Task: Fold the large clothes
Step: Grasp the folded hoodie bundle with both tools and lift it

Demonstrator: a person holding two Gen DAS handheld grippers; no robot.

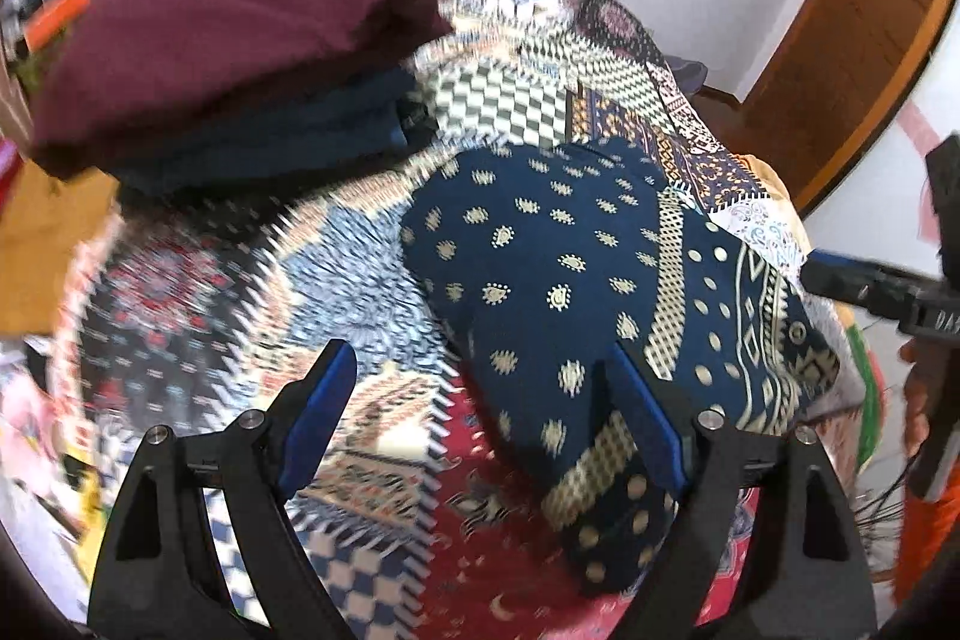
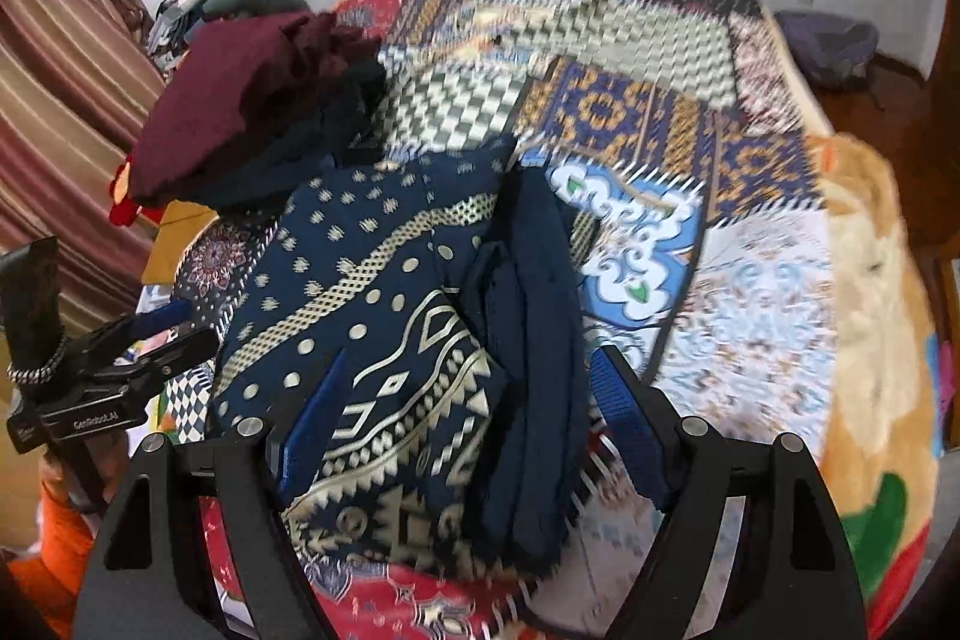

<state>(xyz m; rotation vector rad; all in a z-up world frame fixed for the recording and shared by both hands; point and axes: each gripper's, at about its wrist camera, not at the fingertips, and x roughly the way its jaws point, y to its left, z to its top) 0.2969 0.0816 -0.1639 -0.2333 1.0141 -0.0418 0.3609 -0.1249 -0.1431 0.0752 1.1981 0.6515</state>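
Where the patchwork bedspread [image 1: 228, 280] covers the bed, a folded navy garment [image 1: 558, 274] lies flat on top of it, printed with small cream motifs, dots and a cream lattice band that runs diagonally across it. In the right wrist view the same garment [image 2: 384, 292] shows bold cream zigzag and diamond borders near its lower edge, and a plain dark blue layer [image 2: 528, 340] lies folded along its right side.

One printed garment is visible. Behind it sits one stack of folded clothes, with a maroon piece [image 1: 240, 40] on top and a dark navy piece [image 1: 288, 130] beneath. Two grippers appear, each with two black fingers faced in blue pads.

Left gripper [image 1: 480, 412] hovers above the near left part of the garment, its jaws spread wide with nothing between the pads; its right finger overlaps the printed cloth in the view, its left finger overlaps the bedspread. Right gripper [image 2: 462, 418] hovers over the near right part, jaws also spread wide and empty, with the zigzag border and the plain blue layer seen between its fingers. Whether either touches the cloth cannot be told. An orange sleeve [image 2: 54, 538] shows at the frame edge.
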